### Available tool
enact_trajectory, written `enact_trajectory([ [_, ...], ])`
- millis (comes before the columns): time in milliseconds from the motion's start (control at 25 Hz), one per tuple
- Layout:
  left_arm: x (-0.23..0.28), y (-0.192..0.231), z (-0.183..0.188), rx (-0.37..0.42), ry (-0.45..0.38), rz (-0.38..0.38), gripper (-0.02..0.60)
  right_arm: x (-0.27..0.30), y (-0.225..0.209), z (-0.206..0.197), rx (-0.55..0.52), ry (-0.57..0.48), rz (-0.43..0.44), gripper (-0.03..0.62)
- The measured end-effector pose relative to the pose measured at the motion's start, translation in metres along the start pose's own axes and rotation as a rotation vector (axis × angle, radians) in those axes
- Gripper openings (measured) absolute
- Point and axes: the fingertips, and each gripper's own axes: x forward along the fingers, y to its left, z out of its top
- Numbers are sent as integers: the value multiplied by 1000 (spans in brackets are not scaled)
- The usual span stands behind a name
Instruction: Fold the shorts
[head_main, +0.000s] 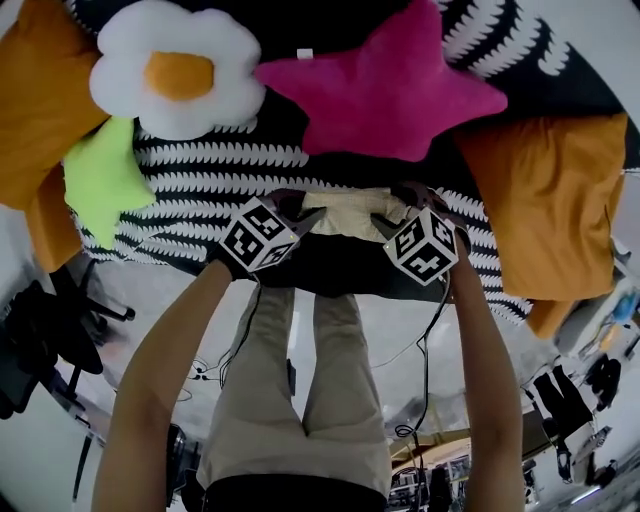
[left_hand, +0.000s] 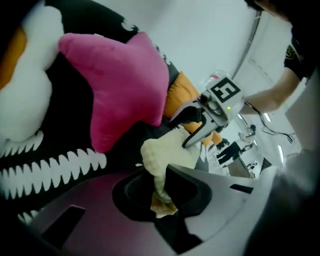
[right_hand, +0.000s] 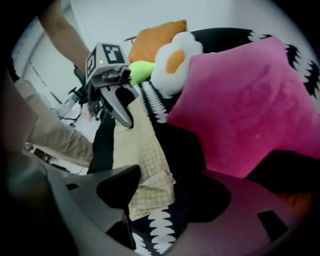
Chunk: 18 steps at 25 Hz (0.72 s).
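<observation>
At the far left, a plain orange fabric cushion (head_main: 40, 100) leans on the black cover with white toothed stripes (head_main: 230, 180). Beside it lie a lime-green star-shaped cushion (head_main: 100, 175) and a white flower-shaped plush cushion with an orange centre (head_main: 175, 70).

Next comes the left claw (left_hand: 161, 192). It is clenched on a thin bunch of the pale yellow checked cloth shorts (head_main: 345, 218), and the cloth is squeezed tight between its two pads. From this pinch the shorts run to the right along the near edge of the cover, in front of the magenta star-shaped plush cushion (head_main: 385, 90). Their long axis therefore goes from one claw to the other, across the person's body, and they look already gathered into a short, narrow bundle.

The right claw (right_hand: 160, 195) stands at the other end of the shorts. Its jaws are apart. A corner of the checked cloth lies between them on the cover and touches the inner side of one jaw, but nothing presses on it, so this claw is released. Further right leans a second orange fabric cushion (head_main: 545, 200).

As I judge it, only the left hand controls the shorts now. The right end is laid down, and the free cloth lies directly under the right claw, which is the nearer one to smooth it or take it again.
</observation>
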Motion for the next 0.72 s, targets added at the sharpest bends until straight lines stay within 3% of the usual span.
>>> enact_trajectory([
  [80,7,19,-5,-63,25,75,63,6,-17,2,109,-38,-95,310],
  [160,13,33,-17,-89,71,154,140,18,-21,-4,185,-27,-146,321],
  [320,-10,40,-17,-62,65,259,289,8,-11,-2,152,-54,-215,321],
  [360,-25,37,-10,-1,48,299,322,-3,-7,2,120,-75,-240,325],
  [400,-44,31,2,107,29,358,330,-15,-3,4,88,-89,-260,325],
  [480,-74,4,30,389,-3,462,330,-41,7,2,8,-93,-284,325],
  [520,-76,-17,39,501,1,457,327,-54,11,-2,-42,-92,-292,330],
  [600,-58,-56,39,650,60,356,305,-69,23,-11,-146,-92,-280,307],
  [720,-13,-59,1,859,207,257,322,-48,49,-18,-271,-38,-187,279],
])
